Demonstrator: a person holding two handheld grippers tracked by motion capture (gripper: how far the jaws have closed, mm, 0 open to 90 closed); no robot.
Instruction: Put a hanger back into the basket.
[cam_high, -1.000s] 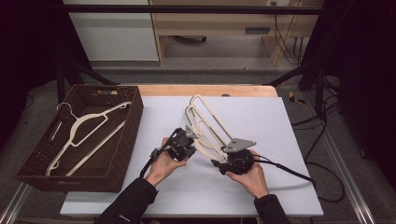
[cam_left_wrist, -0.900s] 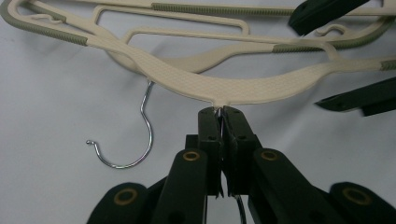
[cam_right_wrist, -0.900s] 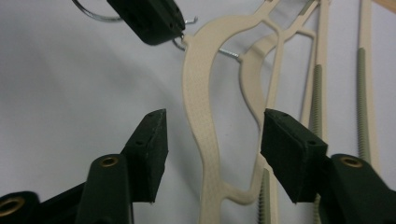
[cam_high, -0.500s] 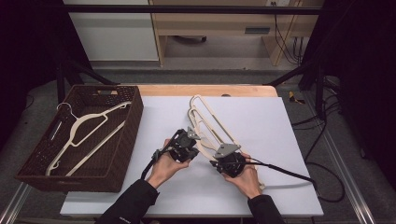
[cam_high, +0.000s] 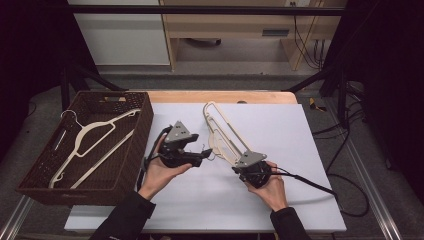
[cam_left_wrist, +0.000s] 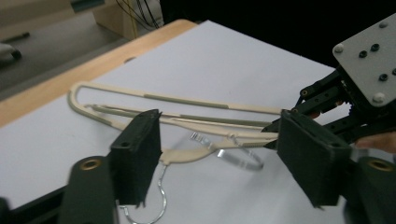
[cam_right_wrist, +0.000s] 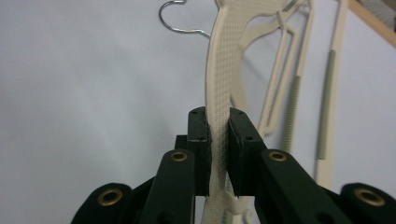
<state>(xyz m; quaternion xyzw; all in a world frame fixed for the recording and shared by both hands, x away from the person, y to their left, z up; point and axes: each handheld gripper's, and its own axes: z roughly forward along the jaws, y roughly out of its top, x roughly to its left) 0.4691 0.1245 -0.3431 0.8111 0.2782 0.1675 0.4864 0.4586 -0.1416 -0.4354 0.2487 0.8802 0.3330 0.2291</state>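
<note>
Cream plastic hangers (cam_high: 220, 125) with metal hooks lie stacked on the white table cover (cam_high: 280, 130). My left gripper (cam_high: 202, 158) hovers just left of their necks. Its jaws have just been opening and now stand open (cam_left_wrist: 219, 154), nothing pressed between the pads, with the hangers (cam_left_wrist: 187, 119) and a wire hook (cam_left_wrist: 161, 200) lying beyond and below them. My right gripper (cam_high: 240, 167) has been closing and is shut on the textured arm of one hanger (cam_right_wrist: 219, 70); both pads press on it (cam_right_wrist: 218, 135). The right gripper's grey plate (cam_left_wrist: 369, 60) shows at the far right of the left gripper view.
A brown wicker basket (cam_high: 137, 145) stands at the table's left side with one cream hanger (cam_high: 95, 137) inside. A black cable (cam_high: 310, 182) trails right from the right gripper. The wooden table edge (cam_high: 225, 96) runs along the back.
The left gripper has let go of the hangers' neck, opened, and lifted up and left. The right gripper's jaws have closed on a hanger arm; that hand stayed in place.
</note>
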